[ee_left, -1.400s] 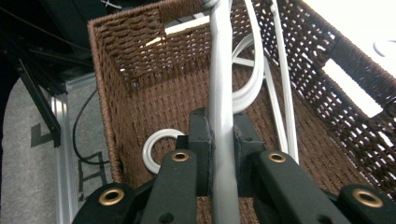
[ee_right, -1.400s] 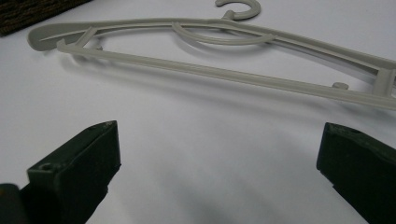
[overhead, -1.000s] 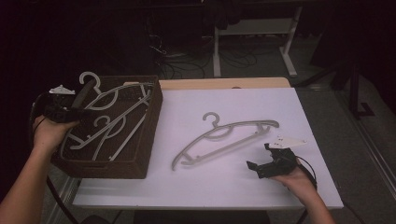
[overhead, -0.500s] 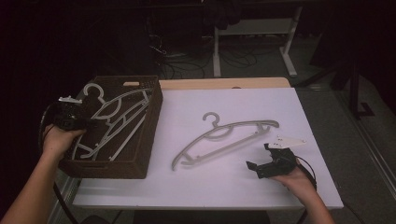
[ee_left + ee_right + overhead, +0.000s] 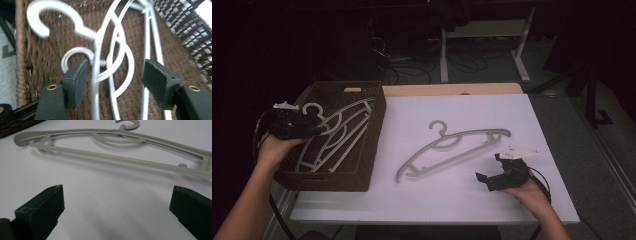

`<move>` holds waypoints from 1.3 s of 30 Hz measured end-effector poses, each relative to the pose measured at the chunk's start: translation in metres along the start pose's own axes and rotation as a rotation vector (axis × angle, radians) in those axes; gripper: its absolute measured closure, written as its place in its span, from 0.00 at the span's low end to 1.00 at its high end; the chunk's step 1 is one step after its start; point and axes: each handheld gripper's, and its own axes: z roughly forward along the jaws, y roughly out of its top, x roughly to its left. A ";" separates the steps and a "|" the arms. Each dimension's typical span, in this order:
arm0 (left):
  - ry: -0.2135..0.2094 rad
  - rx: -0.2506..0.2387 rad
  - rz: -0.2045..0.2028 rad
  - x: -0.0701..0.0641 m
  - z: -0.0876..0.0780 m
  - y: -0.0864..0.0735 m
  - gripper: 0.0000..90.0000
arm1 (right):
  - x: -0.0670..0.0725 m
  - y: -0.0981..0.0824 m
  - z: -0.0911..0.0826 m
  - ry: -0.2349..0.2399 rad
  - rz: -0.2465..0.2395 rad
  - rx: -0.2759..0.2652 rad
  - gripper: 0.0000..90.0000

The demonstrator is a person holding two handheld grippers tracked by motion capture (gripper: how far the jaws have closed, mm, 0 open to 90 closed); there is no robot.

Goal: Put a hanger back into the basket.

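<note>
The left gripper's (image 5: 113,85) black fingers (image 5: 75,86) have just been opening and now stand released, astride the neck of the light grey plastic hangers (image 5: 334,137) stacked in the dark brown woven basket (image 5: 372,145); the pads do not press on them. The basket sits at the tabletop's (image 5: 452,200) left edge. The right gripper's (image 5: 115,207) fingers (image 5: 42,210) are spread wide, grasping nothing, low over the white tabletop, just short of a single grey plastic hanger (image 5: 452,147) lying flat mid-table.
</note>
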 end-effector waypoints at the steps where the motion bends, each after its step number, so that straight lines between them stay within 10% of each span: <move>1: -0.012 -0.017 -0.001 -0.001 -0.002 0.001 0.37 | 0.000 0.000 0.000 0.000 0.000 0.002 0.00; 23: -0.377 -0.189 0.137 -0.097 -0.011 0.048 0.16 | -0.001 0.002 0.000 0.002 0.012 -0.003 0.00; 39: -0.525 -0.229 0.244 -0.182 0.006 0.064 0.00 | 0.000 0.002 -0.003 0.011 0.016 -0.001 0.00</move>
